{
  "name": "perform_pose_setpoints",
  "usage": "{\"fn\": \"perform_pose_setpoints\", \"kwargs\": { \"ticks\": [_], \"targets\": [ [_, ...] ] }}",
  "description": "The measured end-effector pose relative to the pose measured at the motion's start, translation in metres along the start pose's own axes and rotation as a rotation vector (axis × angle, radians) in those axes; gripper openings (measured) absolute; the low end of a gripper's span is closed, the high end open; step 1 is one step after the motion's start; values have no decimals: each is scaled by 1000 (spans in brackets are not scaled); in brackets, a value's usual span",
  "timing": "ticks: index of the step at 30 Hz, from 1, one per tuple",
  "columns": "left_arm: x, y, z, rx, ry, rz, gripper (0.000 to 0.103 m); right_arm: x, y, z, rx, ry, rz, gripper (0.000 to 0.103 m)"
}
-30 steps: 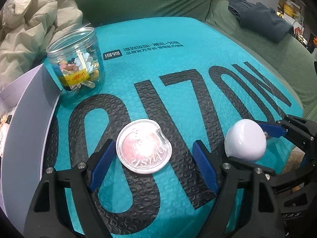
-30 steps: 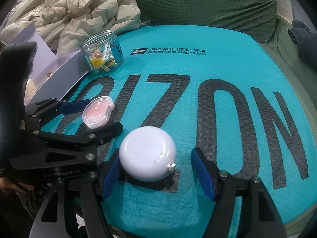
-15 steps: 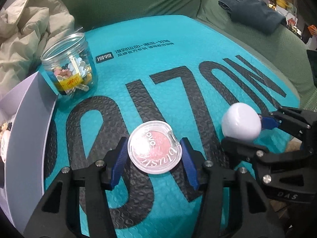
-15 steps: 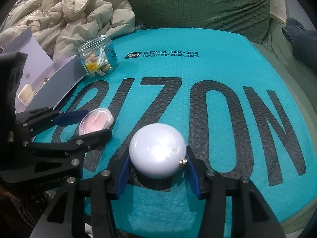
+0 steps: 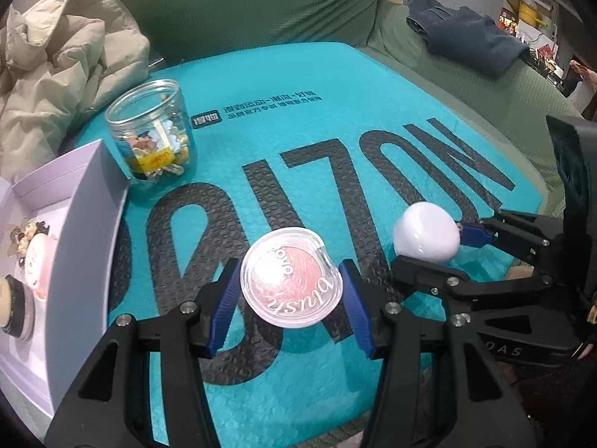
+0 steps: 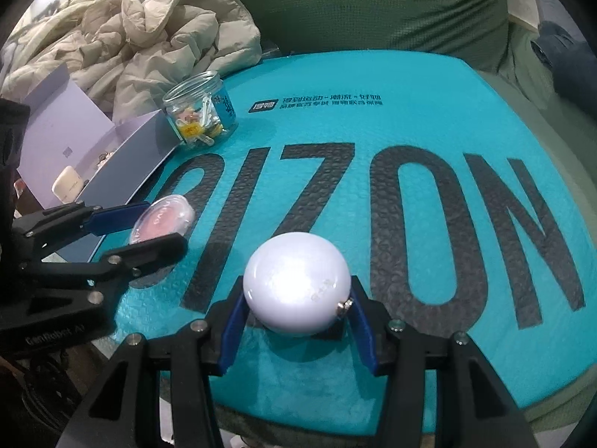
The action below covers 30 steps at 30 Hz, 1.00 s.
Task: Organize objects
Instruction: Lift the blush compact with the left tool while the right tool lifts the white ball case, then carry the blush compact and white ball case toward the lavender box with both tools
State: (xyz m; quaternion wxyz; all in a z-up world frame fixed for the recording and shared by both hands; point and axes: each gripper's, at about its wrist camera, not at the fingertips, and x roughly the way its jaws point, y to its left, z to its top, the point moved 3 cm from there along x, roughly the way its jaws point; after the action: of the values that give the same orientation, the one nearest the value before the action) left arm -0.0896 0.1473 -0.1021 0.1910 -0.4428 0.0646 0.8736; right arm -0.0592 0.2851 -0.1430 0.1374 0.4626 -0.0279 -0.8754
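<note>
Teal mat (image 5: 335, 86), box (image 5: 86, 201) contents cut off, jar (image 5: 153, 138) trinkets perhaps clips

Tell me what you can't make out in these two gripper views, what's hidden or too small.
- Open box: left wrist view, contents cut off by the picture edge.
- Jar: right wrist view, pieces inside too small to name.
- White round case: right wrist view, glare hides its markings.
- Blush compact: right wrist view, left gripper finger covers part.

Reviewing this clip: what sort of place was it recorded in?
Probably a living room at home: the work goes on over a teal padded mailer laid on a green sofa, with a beige puffer jacket heaped beside it and dark folded clothing on the armrest.
</note>
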Motion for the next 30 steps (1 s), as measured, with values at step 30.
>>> {"fn": "perform_pose_setpoints", "kwargs": {
  "ticks": [30],
  "targets": [
    [-71, 60, -20, -133, -34, 50, 51, -26, 88, 18, -181, -35, 76, 52]
  ]
}}
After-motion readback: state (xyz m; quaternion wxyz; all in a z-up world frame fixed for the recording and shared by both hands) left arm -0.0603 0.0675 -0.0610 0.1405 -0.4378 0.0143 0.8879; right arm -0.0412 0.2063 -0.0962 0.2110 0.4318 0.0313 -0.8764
